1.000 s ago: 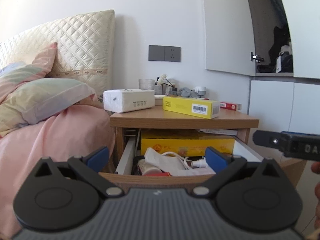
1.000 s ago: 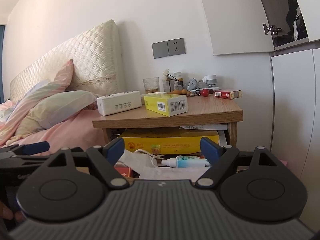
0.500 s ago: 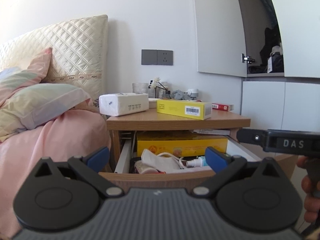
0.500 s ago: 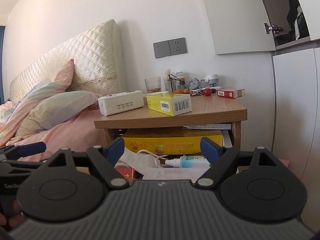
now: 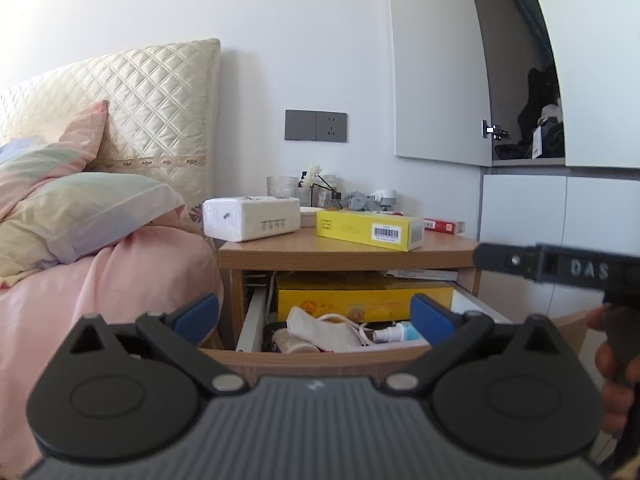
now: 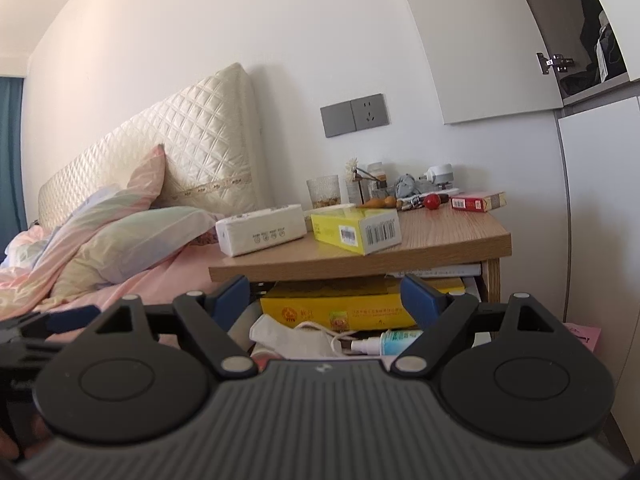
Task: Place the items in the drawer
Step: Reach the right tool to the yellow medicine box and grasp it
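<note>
Drawer of light wood gapes ahead of both empty, wide tongs; the long yellow cardboard box waits on the worktop beyond.

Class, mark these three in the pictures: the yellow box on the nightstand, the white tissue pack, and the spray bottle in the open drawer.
yellow box (image 5: 370, 231), left wrist view, on its long front face.
white tissue pack (image 5: 251, 218), left wrist view, on its front face.
spray bottle (image 6: 386, 341), right wrist view, on its body.

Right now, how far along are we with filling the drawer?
Done: drawer stands open. In hand: nothing; left gripper and right gripper are both open. Left: yellow box, tissue pack and red pack sit on the nightstand.
</note>
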